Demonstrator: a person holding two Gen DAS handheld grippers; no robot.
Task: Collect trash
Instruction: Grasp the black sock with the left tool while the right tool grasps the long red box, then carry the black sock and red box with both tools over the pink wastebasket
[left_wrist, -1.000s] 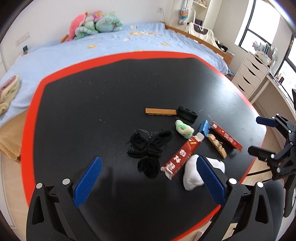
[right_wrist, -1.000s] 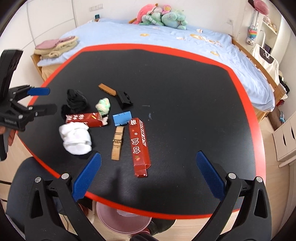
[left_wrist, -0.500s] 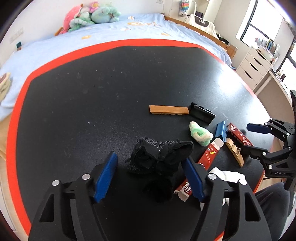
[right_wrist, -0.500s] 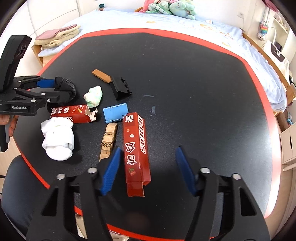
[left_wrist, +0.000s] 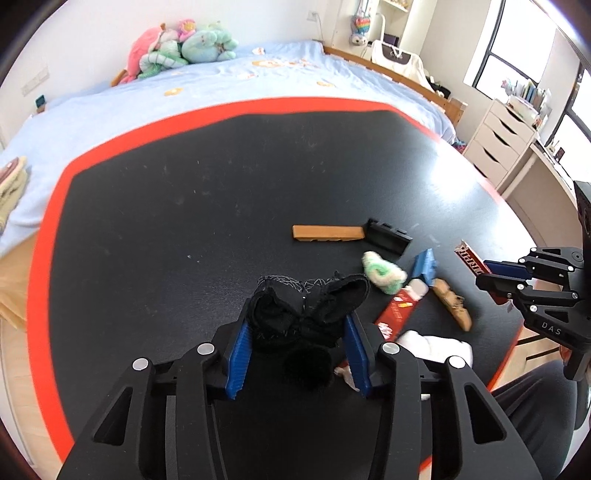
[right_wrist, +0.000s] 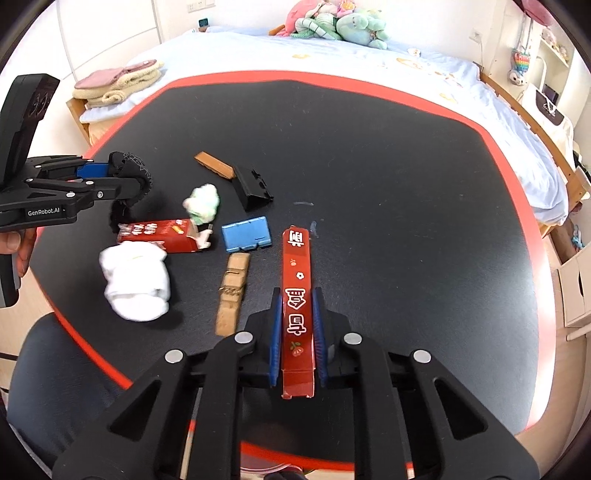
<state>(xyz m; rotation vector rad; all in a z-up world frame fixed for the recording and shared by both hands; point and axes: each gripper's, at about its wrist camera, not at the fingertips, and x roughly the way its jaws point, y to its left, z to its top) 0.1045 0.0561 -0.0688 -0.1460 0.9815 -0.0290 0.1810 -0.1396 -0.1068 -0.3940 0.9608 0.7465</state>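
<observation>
Both grippers are down on the table (right_wrist: 406, 166) at once. The right gripper (right_wrist: 297, 332) has its blue pads pressed against both sides of the long red box (right_wrist: 297, 295), near the box's close end, so I call that a closed grip on the box. The box lies flat on the table, just right of the wooden clip (right_wrist: 232, 291).

Over on the far side of that clip, the left gripper (left_wrist: 298, 354) straddles the black sock bundle (left_wrist: 306, 310), pads at its flanks. From its own camera they look to be touching the fabric; from the right camera the bundle sits pinched at the fingertips. Closed on the socks, by my read, though nothing is lifted yet.

Progress? Early, I judge. No item looks collected. Around the clip lie the short red carton (right_wrist: 159, 236), the white sock (right_wrist: 136, 280), the green-white wad (right_wrist: 202, 201), the blue block (right_wrist: 246, 234), the black bracket (right_wrist: 255, 186) and the brown wedge (right_wrist: 214, 166). Under the table's near edge, beyond the clip, a pinkish rim (right_wrist: 266, 469) peeks out, maybe a bin, I can't be sure. Two grabs made, then; the carry, the drop and the rest of the pile all remain.
</observation>
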